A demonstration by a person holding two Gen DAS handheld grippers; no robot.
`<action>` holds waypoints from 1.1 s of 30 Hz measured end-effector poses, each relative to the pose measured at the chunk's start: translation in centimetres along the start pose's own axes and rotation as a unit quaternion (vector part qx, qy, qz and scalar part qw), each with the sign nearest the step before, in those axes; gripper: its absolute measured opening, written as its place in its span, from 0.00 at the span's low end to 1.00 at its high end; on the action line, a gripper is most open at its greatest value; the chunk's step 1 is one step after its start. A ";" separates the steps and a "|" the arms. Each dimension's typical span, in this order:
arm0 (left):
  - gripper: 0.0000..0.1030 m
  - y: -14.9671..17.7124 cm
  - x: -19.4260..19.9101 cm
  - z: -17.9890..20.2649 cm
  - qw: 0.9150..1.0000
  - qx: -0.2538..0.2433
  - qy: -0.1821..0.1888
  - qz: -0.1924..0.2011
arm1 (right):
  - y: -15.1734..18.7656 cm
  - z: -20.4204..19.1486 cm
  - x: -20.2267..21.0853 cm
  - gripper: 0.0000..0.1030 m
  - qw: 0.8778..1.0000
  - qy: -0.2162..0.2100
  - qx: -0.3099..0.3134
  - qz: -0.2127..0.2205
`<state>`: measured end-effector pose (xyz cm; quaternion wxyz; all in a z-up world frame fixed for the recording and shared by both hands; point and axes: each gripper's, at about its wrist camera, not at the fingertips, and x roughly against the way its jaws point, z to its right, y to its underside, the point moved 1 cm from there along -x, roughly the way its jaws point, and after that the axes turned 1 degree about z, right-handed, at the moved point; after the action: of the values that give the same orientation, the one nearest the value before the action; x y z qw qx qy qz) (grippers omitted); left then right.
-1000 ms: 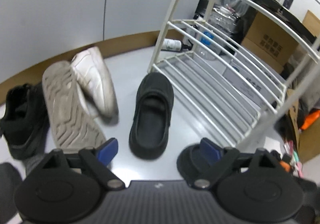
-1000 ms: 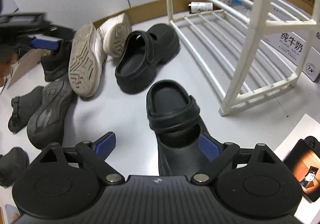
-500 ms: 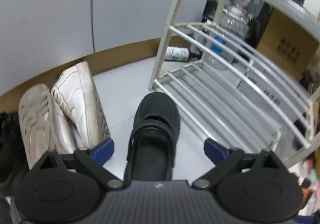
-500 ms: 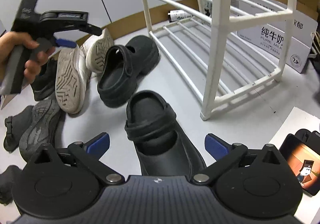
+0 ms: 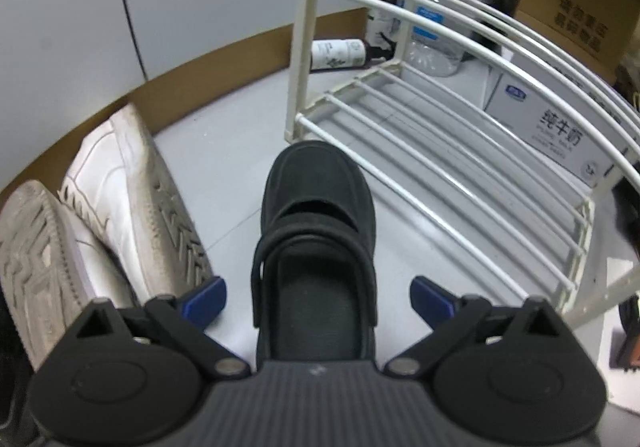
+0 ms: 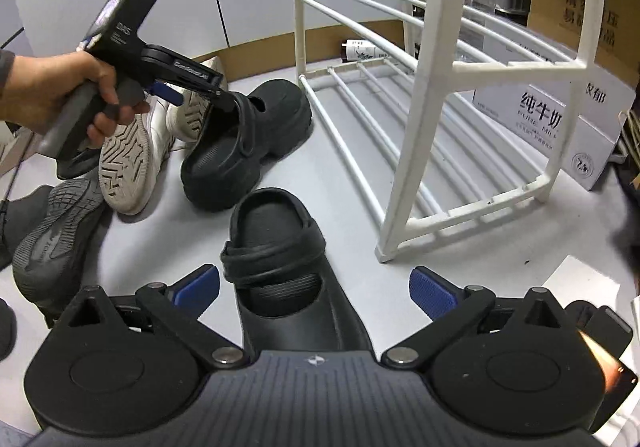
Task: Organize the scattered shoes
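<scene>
Shoes lie scattered on the pale floor (image 6: pixel 352 183). Two black chunky-soled clogs, matte with a strap over the instep, make a pair. One clog (image 5: pixel 316 231) sits straight ahead of the left claw (image 5: pixel 318 297), its heel end between the two wide-spread blue pads, toe pointing away toward the white wire rack (image 5: pixel 440 151); whether the pads touch it I cannot tell. The second clog (image 6: pixel 280 247) lies likewise between the right claw's (image 6: pixel 314 287) wide-open pads, neither pad touching it. Two white sneakers (image 5: pixel 132 199) with grimy grey treads lean together on their sides, left of the left claw. Beyond them, in the right view, a dark grey shoe (image 6: pixel 52 239) lies sole-up. A hand (image 6: pixel 52 95) grips the left claw's handle.
</scene>
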<state>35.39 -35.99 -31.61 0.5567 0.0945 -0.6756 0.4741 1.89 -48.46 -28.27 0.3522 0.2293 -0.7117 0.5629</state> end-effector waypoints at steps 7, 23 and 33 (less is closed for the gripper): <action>0.98 -0.2 -3.1 -0.3 1.000 0.009 -0.005 -0.010 | 0.4 0.4 -0.4 1.00 1.000 0.004 -0.027 -0.015; 0.89 0.6 -5.0 -0.4 0.999 0.014 -0.022 -0.039 | 0.8 -0.4 -0.7 1.00 0.997 -0.051 -0.055 -0.022; 0.88 3.0 -0.7 -2.0 0.997 0.000 -0.022 -0.075 | 0.9 -1.6 -1.7 0.95 0.991 -0.094 -0.083 -0.039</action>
<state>35.05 -33.19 -33.92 0.5757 0.1552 -0.6788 0.4286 2.78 -46.79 -29.96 0.3233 0.2787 -0.7765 0.4635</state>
